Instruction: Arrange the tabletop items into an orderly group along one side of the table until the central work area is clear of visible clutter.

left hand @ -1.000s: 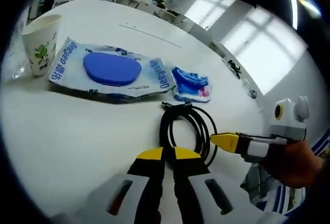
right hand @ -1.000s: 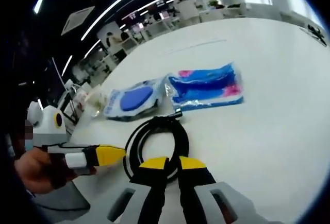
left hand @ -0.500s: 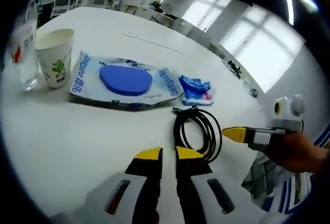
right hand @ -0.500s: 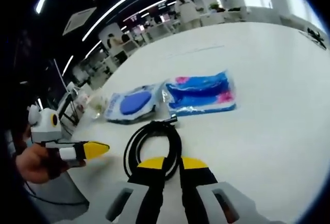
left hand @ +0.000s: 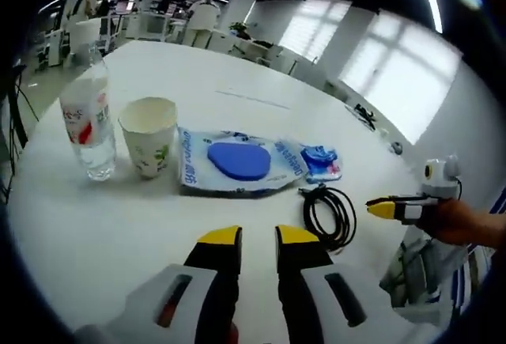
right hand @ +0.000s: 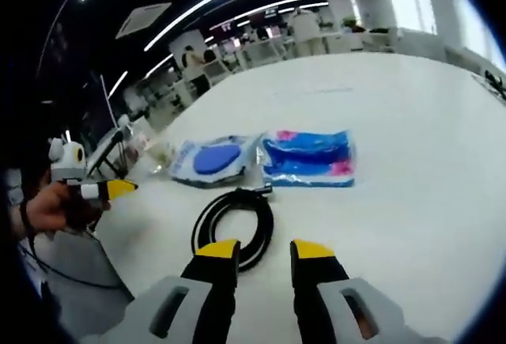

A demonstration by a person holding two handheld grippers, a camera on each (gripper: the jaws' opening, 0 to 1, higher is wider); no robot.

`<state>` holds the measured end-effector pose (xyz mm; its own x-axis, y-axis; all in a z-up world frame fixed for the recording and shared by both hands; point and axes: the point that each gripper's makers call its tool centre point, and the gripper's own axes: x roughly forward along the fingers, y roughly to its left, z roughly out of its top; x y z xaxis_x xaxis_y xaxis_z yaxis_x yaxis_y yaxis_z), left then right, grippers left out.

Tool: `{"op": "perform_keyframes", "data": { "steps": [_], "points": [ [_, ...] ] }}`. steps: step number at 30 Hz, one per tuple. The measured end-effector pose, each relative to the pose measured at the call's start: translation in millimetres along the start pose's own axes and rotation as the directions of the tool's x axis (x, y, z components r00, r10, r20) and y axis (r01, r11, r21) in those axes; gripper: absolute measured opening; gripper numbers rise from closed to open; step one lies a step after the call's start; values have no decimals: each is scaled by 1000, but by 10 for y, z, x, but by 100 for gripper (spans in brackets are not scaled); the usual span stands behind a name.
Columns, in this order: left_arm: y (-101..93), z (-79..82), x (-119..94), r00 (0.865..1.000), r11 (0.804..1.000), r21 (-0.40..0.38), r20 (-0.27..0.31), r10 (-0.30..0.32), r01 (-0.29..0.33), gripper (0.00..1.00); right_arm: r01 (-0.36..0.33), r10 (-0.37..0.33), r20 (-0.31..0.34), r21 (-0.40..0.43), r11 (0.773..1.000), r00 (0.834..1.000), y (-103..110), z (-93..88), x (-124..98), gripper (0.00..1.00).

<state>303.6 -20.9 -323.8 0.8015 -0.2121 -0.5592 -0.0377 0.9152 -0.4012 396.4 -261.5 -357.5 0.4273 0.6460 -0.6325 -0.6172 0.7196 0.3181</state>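
Observation:
On the white table (left hand: 95,225), in the left gripper view, stand a clear water bottle (left hand: 88,126) and a paper cup (left hand: 150,146). Beside them lie a wipes pack with a blue lid (left hand: 237,166), a small blue packet (left hand: 322,162) and a coiled black cable (left hand: 332,213). My left gripper (left hand: 258,237) is open and empty, well short of them. In the right gripper view the cable (right hand: 235,217) lies just ahead of my open, empty right gripper (right hand: 265,249), with the wipes pack (right hand: 215,158) and blue packet (right hand: 308,156) beyond.
The right gripper (left hand: 387,208) enters the left gripper view from the right, held by a hand just past the cable. The left gripper (right hand: 111,190) shows at the left of the right gripper view. Office desks and chairs stand far behind the table (right hand: 411,122).
Both grippers have drawn back from the cable and their jaws have parted. The left view now takes in the bottle and cup; the items have not moved.

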Motion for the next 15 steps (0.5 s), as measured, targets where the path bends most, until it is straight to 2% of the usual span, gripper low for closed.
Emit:
{"op": "perform_keyframes", "data": {
  "steps": [4,8,12,14,15],
  "points": [
    [222,151,-190,999,998,61,47,11,-14,21,0,1,25,-41,999,1000,89,94,-176,27],
    [320,359,-438,997,994,107,81,12,-21,28,-25,31,60,-88,996,998,94,173,-296,36],
    [431,469,-710,996,986,161,89,31,-46,38,-38,48,68,-131,991,997,160,172,-417,46],
    [594,447,-795,995,980,188,87,50,-66,43,-44,54,63,-137,990,997,114,160,-445,50],
    [610,479,-856,994,974,211,93,60,-78,45,-42,51,61,-144,989,997,186,162,-492,51]
  ]
}}
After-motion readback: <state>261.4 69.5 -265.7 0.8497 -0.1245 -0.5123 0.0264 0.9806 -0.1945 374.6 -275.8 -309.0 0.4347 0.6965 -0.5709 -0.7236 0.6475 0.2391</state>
